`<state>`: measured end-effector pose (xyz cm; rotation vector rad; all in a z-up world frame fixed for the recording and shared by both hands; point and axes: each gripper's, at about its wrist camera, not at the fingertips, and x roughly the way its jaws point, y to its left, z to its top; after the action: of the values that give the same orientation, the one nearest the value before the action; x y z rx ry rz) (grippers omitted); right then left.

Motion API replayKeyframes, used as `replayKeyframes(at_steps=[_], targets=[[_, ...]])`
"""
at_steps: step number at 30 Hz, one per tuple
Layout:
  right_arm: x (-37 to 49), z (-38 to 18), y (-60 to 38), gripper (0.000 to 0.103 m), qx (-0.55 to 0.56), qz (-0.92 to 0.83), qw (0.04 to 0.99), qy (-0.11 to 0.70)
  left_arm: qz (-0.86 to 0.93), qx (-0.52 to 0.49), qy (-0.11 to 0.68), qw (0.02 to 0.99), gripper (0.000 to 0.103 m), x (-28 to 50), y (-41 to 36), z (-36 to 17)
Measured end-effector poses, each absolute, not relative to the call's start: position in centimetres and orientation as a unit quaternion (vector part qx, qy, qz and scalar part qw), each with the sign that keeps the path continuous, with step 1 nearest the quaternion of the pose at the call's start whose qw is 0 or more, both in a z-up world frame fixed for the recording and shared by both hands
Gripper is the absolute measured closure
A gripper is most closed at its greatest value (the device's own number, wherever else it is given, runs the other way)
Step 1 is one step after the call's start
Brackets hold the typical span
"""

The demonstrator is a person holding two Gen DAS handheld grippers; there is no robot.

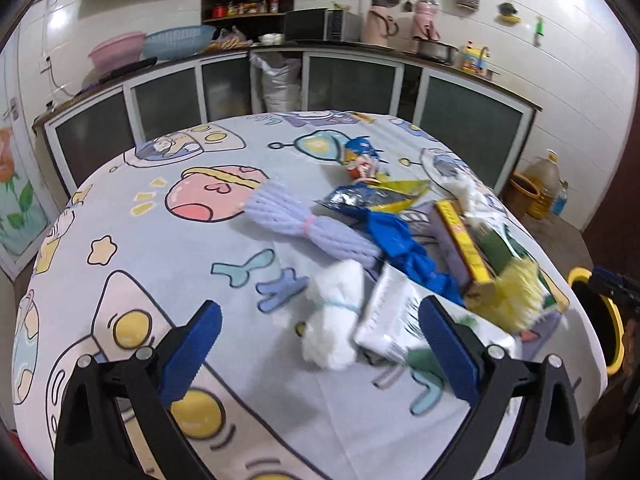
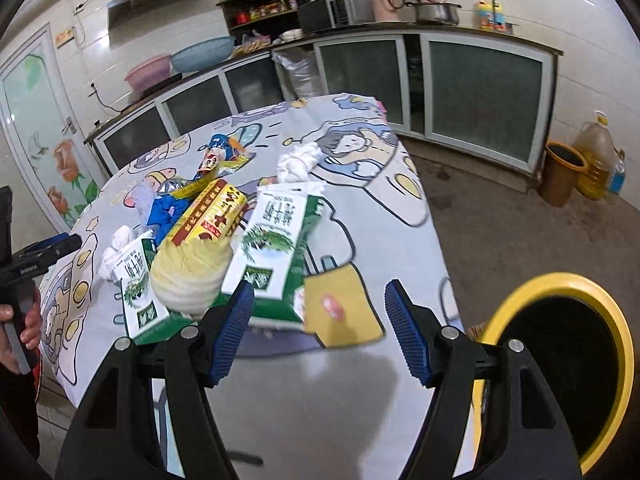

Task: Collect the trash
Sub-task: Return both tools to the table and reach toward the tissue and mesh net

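Observation:
Trash lies in a heap on the cartoon-print tablecloth (image 1: 160,248). In the left wrist view my left gripper (image 1: 320,334) is open and empty, just short of a white foam wad (image 1: 336,316) and a white-green carton (image 1: 390,316). Behind them lie a lilac foam net (image 1: 304,220), a blue bag (image 1: 404,248), a yellow box (image 1: 464,248) and a yellow foam net (image 1: 508,296). In the right wrist view my right gripper (image 2: 320,330) is open and empty near the table's front edge, close to a larger green-white carton (image 2: 272,248). A yellow-rimmed black bin (image 2: 560,360) stands right of the table.
Snack wrappers (image 1: 364,160) and a white tissue wad (image 2: 298,162) lie farther back. Kitchen cabinets (image 2: 480,96) line the wall behind. An orange bin (image 2: 560,172) and an oil jug (image 2: 598,156) stand on the floor at the right. My left gripper shows at the left edge (image 2: 36,260).

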<state>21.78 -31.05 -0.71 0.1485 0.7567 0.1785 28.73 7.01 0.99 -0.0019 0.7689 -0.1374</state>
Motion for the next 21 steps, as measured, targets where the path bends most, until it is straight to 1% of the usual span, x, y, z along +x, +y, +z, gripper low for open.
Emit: replayKeyframes(at_steps=[3,6,8,13,16,17,21], targets=[[23.5,-0.2,-30.5,0.038,0.065,0.098,0.923,0.367,-0.058,-0.009,0.384,0.922,0.008,31.2,7.6,0.8],[26.0,0.8,-29.8,0.032,0.051,0.109,0.925,0.361,-0.05,-0.016,0.405,0.913,0.008,33.7,7.9,0.5],[28.4,1.4,-29.5,0.032,0.054,0.125,0.92,0.368,-0.044,-0.019,0.421,0.906,0.008,35.8,7.9,0.4],[36.4,1.4,-28.3,0.032,0.063,0.146,0.899,0.409,-0.036,-0.03,0.467,0.883,0.008,39.9,7.7,-1.0],[41.5,0.1,-28.0,0.032,0.1,0.159,0.871,0.453,-0.025,-0.054,0.501,0.864,0.008,42.2,8.1,-2.5],[42.7,-0.5,-27.8,0.032,0.108,0.159,0.864,0.466,-0.024,-0.077,0.513,0.855,0.008,43.1,8.5,-3.0],[46.9,-2.6,-26.4,0.032,0.098,0.147,0.844,0.506,-0.02,-0.105,0.541,0.834,0.008,45.3,9.4,-4.8]])
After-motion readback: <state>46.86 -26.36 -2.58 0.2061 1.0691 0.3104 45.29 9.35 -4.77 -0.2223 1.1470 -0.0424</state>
